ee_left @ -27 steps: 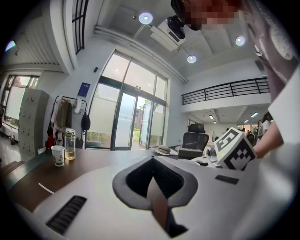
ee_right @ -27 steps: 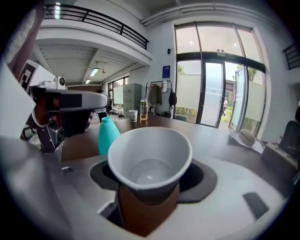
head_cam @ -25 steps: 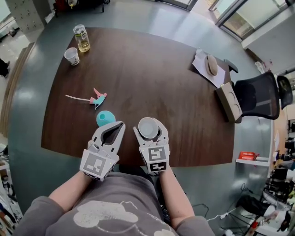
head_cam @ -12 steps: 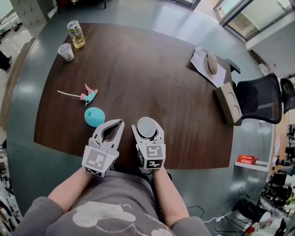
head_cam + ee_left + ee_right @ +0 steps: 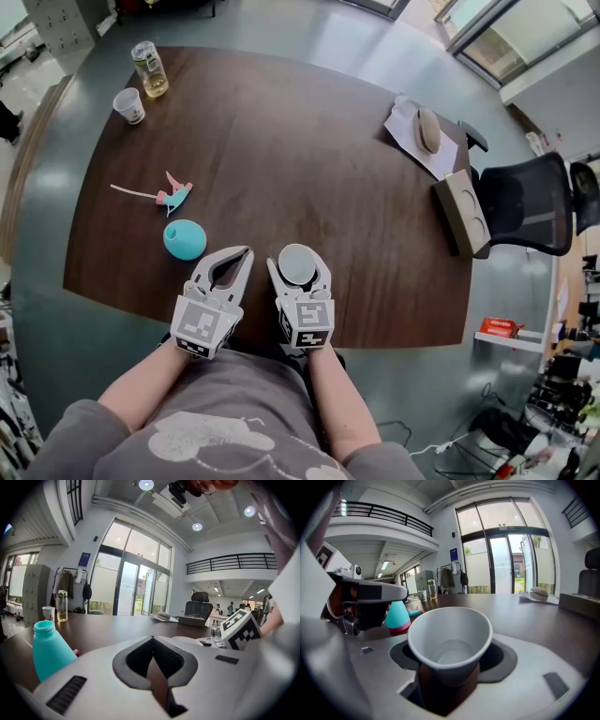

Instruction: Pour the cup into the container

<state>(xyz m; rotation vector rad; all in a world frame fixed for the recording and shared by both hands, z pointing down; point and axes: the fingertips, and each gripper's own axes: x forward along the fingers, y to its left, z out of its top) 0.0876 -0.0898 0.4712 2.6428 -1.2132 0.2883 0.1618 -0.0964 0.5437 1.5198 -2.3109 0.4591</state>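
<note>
My right gripper (image 5: 300, 269) is shut on a white paper cup (image 5: 297, 262), held upright over the table's near edge; in the right gripper view the cup (image 5: 450, 634) fills the middle between the jaws, and I cannot tell if it holds liquid. My left gripper (image 5: 245, 253) hovers just left of it, jaws shut with tips touching and nothing between them (image 5: 152, 640). A teal container (image 5: 185, 239) with an open neck stands on the brown table (image 5: 309, 159), left of the left gripper, apart from it. The same container (image 5: 49, 651) shows at the left of the left gripper view.
A pink tool with a thin stick (image 5: 172, 196) lies beyond the container. A second paper cup (image 5: 128, 105) and a glass bottle (image 5: 148, 68) stand at the far left corner. A mouse on paper (image 5: 427, 129), a box (image 5: 461, 212) and a black chair (image 5: 530, 202) are at the right.
Both grippers have sunk and drawn back toward the table's near edge, so the teal container now stands clear to the left. The cup stays held.
</note>
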